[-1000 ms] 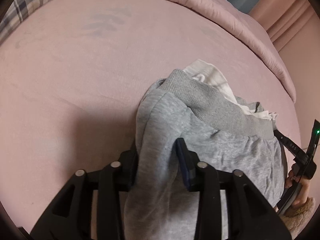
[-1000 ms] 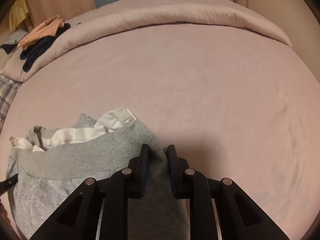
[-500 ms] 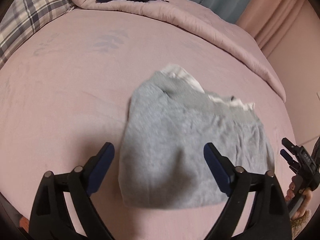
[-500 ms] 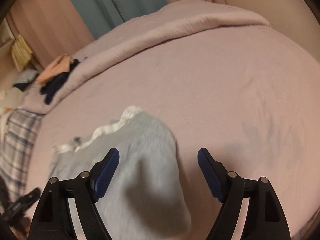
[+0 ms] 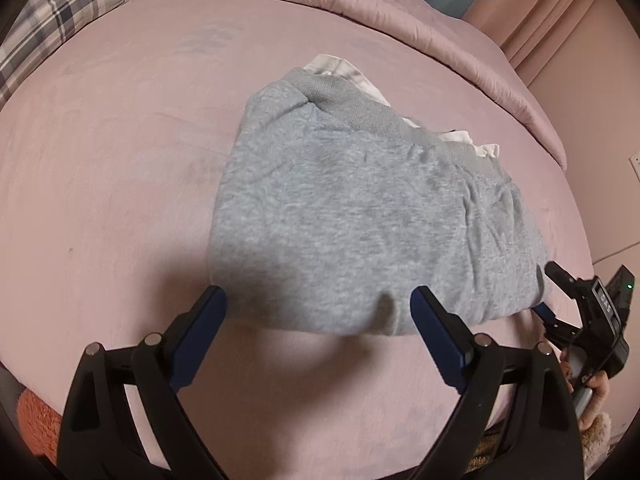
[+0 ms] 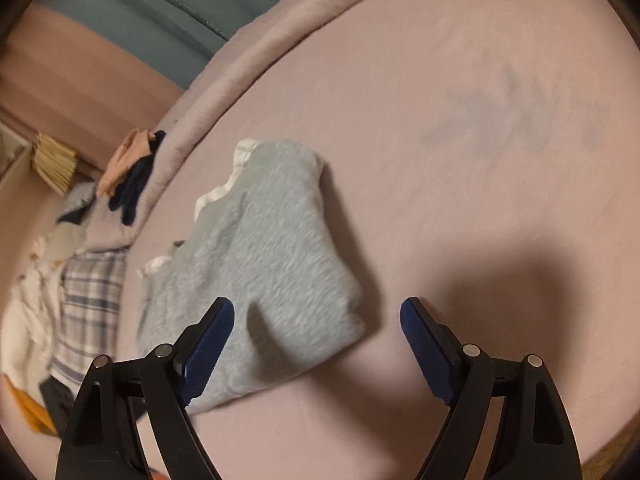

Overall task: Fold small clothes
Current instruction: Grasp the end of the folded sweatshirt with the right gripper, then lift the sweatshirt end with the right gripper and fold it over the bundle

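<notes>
A pink bedsheet (image 5: 120,168) is covering the mattress and filling most of both views; a rolled pink comforter (image 5: 420,28) is lying along its far edge, with dark and peach clothes (image 6: 132,176) sitting heaped on it; a plaid pillow (image 5: 60,24) is showing at the far left corner, and a teal curtain (image 6: 160,12) is hanging beyond the bed beside pink drapes.

The folded grey sweatshirt (image 5: 360,216) is lying flat on the sheet near the middle of the bed; its ribbed hem is facing the comforter, and a white garment (image 5: 352,76) is peeking out from under that hem.

The left gripper (image 5: 318,336) is hovering just short of the sweatshirt's near folded edge; its jaws are standing wide apart and are gripping nothing; the blue pads are flanking the edge without pinching it.

The right gripper (image 6: 316,340) is likewise spread wide and empty; it is tilting over the sweatshirt's right corner, and its view is blurring; whether either pad is grazing the cloth I cannot tell.
</notes>
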`<state>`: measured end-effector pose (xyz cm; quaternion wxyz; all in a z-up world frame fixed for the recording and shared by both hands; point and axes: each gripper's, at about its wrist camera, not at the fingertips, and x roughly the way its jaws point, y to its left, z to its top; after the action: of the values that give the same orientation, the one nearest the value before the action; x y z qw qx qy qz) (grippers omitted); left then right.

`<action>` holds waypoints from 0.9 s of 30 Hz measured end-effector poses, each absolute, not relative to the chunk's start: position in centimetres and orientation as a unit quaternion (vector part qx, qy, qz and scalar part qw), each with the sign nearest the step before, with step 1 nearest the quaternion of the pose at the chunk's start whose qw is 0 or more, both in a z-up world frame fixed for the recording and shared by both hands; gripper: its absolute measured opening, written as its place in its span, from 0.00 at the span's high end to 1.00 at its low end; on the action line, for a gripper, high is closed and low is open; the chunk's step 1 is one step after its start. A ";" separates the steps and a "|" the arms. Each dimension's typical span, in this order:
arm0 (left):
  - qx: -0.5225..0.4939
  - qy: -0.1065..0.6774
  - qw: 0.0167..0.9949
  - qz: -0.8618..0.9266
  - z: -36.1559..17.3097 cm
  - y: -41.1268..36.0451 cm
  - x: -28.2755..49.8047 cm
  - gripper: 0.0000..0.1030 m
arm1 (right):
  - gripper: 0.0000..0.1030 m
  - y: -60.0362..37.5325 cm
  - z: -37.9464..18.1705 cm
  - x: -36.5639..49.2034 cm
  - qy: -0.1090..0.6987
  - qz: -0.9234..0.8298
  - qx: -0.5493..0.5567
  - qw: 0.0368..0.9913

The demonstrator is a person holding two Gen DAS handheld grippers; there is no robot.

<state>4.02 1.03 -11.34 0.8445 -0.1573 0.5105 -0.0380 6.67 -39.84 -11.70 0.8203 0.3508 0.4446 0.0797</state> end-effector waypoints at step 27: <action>-0.190 0.508 0.839 -0.052 -10.5 3.3 2.5 0.08 | 0.72 -39.2 -9.4 7.0 0.393 0.076 0.362 0.842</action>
<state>2.52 3.33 -10.49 0.8386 -0.1901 0.5079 -0.0524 7.04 -39.16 -9.37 0.8422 0.3616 0.3927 0.0760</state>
